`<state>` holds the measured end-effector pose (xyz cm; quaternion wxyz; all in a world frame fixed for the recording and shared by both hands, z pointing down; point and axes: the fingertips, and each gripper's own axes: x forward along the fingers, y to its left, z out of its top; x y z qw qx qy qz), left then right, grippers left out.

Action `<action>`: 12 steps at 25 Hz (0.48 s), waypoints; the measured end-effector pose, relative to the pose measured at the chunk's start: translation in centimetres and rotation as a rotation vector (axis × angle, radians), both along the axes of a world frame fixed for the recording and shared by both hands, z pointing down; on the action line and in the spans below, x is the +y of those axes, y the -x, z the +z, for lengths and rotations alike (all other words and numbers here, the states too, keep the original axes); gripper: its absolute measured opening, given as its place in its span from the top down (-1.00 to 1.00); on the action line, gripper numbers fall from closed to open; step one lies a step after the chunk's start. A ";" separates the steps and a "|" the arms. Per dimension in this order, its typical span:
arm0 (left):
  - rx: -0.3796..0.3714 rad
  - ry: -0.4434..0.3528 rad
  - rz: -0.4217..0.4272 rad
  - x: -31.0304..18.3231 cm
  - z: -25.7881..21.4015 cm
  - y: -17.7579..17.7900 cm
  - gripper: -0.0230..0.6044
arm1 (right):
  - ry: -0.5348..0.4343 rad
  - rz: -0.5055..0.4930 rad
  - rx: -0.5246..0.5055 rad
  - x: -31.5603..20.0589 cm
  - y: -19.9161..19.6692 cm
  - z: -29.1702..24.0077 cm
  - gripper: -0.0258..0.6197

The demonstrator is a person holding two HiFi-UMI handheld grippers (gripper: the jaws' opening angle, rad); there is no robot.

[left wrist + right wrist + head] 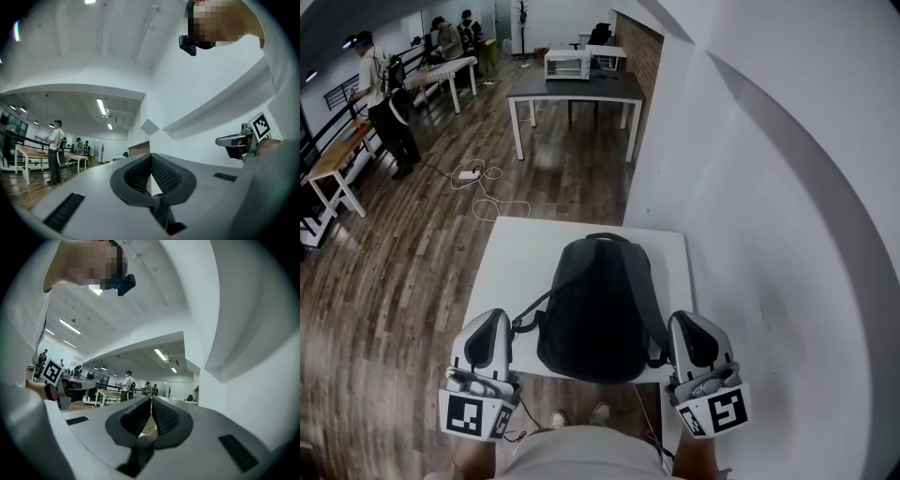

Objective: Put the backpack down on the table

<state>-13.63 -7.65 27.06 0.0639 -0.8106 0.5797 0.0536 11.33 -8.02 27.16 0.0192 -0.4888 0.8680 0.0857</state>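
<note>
Floor: dark wood planks [403,272] to your left — a white power strip [469,174] lies there | Wall: white [769,169], curving along your right | Ahead: dark table [581,91] bearing a white oven [567,64] | Light: ceiling strip lamps [100,106]

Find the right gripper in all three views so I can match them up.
Head view: right gripper at bottom right, beside the backpack.
Left gripper view: at the far right edge, its marker cube showing.
Right gripper view: the gripper itself, bottom centre, jaws shut.
Shared landmark: the standing person in the background.
</note>
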 end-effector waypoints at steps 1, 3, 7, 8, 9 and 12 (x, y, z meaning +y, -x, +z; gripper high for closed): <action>0.000 0.001 0.000 0.1 -0.1 0.0 0.87 | 0.000 -0.002 -0.002 0.0 0.0 -0.1 0.78; -0.003 0.003 0.003 0.1 -0.1 -0.1 0.87 | 0.000 -0.004 -0.006 0.0 0.1 -0.2 0.78; 0.000 0.010 0.000 -0.1 0.3 -0.1 0.87 | -0.005 -0.013 -0.011 -0.3 0.2 -0.1 0.79; 0.000 0.010 -0.001 -0.1 0.3 -0.2 0.87 | -0.007 -0.014 -0.011 -0.3 0.2 0.0 0.78; 0.000 0.010 -0.001 -0.1 0.4 -0.2 0.87 | -0.007 -0.014 -0.012 -0.3 0.2 0.0 0.78; 0.000 0.012 0.003 -0.1 0.7 -0.5 0.87 | -0.006 -0.011 -0.017 -0.2 0.0 0.3 0.78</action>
